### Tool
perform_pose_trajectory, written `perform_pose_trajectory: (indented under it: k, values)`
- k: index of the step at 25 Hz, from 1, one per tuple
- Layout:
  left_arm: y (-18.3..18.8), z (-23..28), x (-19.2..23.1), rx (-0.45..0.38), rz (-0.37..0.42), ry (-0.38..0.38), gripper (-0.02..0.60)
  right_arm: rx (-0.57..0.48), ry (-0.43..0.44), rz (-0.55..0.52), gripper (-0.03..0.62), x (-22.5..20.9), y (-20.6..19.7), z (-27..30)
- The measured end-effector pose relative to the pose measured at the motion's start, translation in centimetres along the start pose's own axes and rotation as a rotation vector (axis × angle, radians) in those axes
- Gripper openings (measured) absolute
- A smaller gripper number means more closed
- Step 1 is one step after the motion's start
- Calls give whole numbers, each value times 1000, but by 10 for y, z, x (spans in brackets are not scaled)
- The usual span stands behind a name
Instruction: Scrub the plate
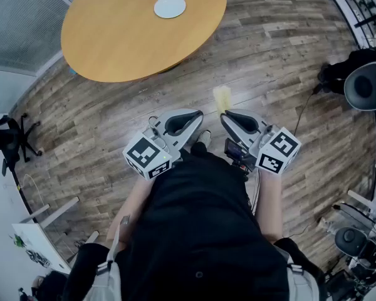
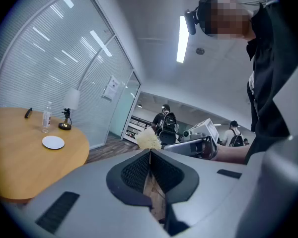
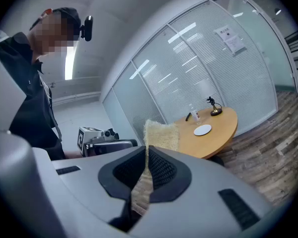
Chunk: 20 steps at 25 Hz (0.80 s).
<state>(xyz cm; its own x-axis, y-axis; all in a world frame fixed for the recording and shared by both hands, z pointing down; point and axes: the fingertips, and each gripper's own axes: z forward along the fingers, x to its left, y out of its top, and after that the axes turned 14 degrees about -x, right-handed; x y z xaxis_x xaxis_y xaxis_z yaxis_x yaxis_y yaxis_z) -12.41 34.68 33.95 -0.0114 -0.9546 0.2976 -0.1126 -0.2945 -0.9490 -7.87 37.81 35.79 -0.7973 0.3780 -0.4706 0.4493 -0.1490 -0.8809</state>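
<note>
The small white plate (image 1: 170, 6) waits on the round wooden table (image 1: 113, 39), well apart from you. Your right gripper (image 1: 229, 115) pinches a pale yellow fuzzy scrubbing pad (image 1: 222, 97), carried ready for the job. Your left gripper (image 1: 194, 116) is clamped together on nothing.

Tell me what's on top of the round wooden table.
A round white plate, a clear plastic bottle, a small desk lamp and a small dark object. The left gripper's body covers the round wooden table's near edge, so anything there is hidden.
</note>
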Motion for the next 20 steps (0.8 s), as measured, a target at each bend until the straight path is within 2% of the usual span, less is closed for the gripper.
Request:
perform_pose_trajectory:
  k: [3,8,20]
  values:
    - [-6,-3,-10,46,33,-5,17,3,-6,-10,31,5,-2,-7]
    - [-12,4,-17,64,20,-26,17,6,-22,-50,31,4,-2,-12]
    - [-43,26,-46,155,23,-65,17,2,-44,17,31,-3,-21,-42]
